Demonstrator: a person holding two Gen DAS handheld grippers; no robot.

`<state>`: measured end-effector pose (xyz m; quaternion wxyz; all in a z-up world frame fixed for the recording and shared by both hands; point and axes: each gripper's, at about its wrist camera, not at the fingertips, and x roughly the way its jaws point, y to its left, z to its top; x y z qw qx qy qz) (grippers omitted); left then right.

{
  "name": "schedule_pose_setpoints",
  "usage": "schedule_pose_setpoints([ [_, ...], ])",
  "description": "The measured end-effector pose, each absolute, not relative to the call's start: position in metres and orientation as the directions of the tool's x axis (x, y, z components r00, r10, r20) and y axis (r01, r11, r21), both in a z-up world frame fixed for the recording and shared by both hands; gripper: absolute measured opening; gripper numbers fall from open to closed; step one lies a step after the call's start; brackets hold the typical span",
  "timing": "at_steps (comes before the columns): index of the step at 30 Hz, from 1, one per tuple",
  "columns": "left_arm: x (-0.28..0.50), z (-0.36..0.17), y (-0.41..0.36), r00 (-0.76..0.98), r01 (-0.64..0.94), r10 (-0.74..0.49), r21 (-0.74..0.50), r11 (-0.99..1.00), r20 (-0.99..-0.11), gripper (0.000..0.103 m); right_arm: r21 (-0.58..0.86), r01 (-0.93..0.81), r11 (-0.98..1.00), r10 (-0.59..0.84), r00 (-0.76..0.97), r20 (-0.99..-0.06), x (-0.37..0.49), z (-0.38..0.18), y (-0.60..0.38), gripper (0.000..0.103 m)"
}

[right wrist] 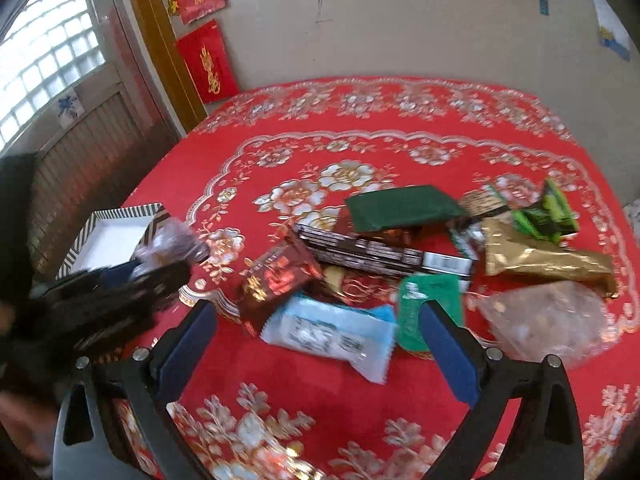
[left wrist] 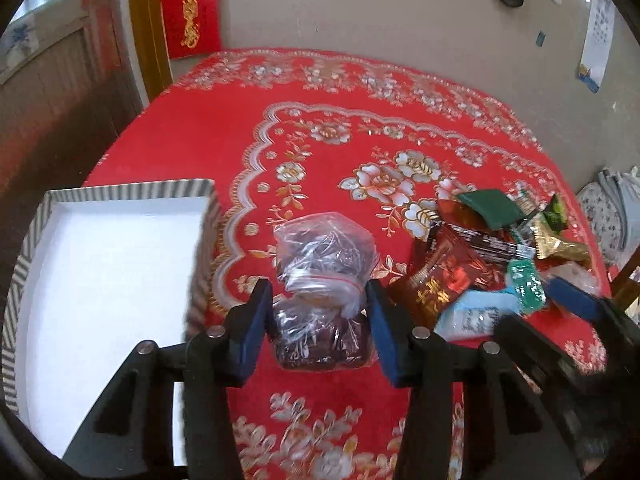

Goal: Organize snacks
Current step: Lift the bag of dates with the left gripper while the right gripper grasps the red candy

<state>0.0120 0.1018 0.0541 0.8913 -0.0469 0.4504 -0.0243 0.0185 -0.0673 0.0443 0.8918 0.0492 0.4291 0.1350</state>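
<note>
My left gripper [left wrist: 318, 304] is shut on a clear zip bag of dark dried fruit [left wrist: 324, 288], held just above the red tablecloth, right of the white striped-rim box [left wrist: 100, 272]. In the right wrist view the left gripper [right wrist: 120, 292] and its bag [right wrist: 176, 240] show blurred by the box [right wrist: 116, 232]. My right gripper [right wrist: 316, 320] is open, its fingers either side of a light blue packet [right wrist: 328, 332]. It stands before a pile of snacks: a brown-red packet [right wrist: 276, 276], a green packet [right wrist: 428, 308], a dark bar [right wrist: 360, 252], a gold packet [right wrist: 540, 260].
The round table wears a red flowered cloth [left wrist: 200, 140]. A clear bag [right wrist: 548, 320] lies at the right of the pile, a dark green pouch [right wrist: 400, 208] behind it. A beige wall and wooden door frame [right wrist: 160, 40] stand beyond the table.
</note>
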Motion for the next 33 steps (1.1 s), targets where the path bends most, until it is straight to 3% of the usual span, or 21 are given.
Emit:
schedule_pose_setpoints([
  [3, 0.001, 0.067, 0.115, 0.62, -0.005, -0.079, -0.105, 0.994, -0.78, 0.049, 0.213, -0.197, 0.957, 0.289, 0.57, -0.769, 0.027, 0.04, -0.058, 0.092],
  [9, -0.011, 0.087, 0.142, 0.659, -0.025, -0.051, -0.089, 0.996, -0.75, 0.049, 0.184, -0.193, 0.964, 0.26, 0.528, -0.809, 0.044, 0.031, -0.036, 0.087],
  [11, -0.015, 0.089, 0.148, 0.664, -0.025, -0.052, -0.092, 0.995, -0.746, 0.049, 0.138, -0.204, 0.969, 0.226, 0.513, -0.828, 0.053, 0.026, -0.023, 0.068],
  [13, -0.018, 0.09, 0.154, 0.669, -0.03, -0.057, -0.103, 0.994, -0.741, 0.049, 0.113, -0.227, 0.967, 0.217, 0.512, -0.831, 0.063, 0.025, -0.011, 0.062],
  [18, -0.025, 0.094, 0.164, 0.682, -0.034, -0.048, -0.097, 0.995, -0.73, 0.049, 0.101, -0.335, 0.937, 0.266, 0.495, -0.827, 0.081, 0.025, 0.014, 0.061],
  [30, -0.019, 0.091, 0.17, 0.68, -0.029, -0.062, -0.111, 0.993, -0.731, 0.049, 0.161, -0.261, 0.952, 0.274, 0.489, -0.828, 0.088, 0.013, 0.017, 0.064],
  [31, -0.019, 0.09, 0.17, 0.68, -0.031, -0.06, -0.111, 0.993, -0.731, 0.05, 0.147, -0.267, 0.952, 0.267, 0.499, -0.824, 0.087, 0.013, 0.019, 0.056],
  [32, -0.019, 0.089, 0.171, 0.678, -0.034, -0.061, -0.114, 0.993, -0.732, 0.05, 0.131, -0.283, 0.95, 0.263, 0.502, -0.824, 0.086, 0.013, 0.022, 0.033],
  [33, -0.018, 0.088, 0.171, 0.676, -0.033, -0.064, -0.118, 0.992, -0.734, 0.05, 0.13, -0.296, 0.946, 0.269, 0.501, -0.822, 0.085, 0.014, 0.024, 0.031],
])
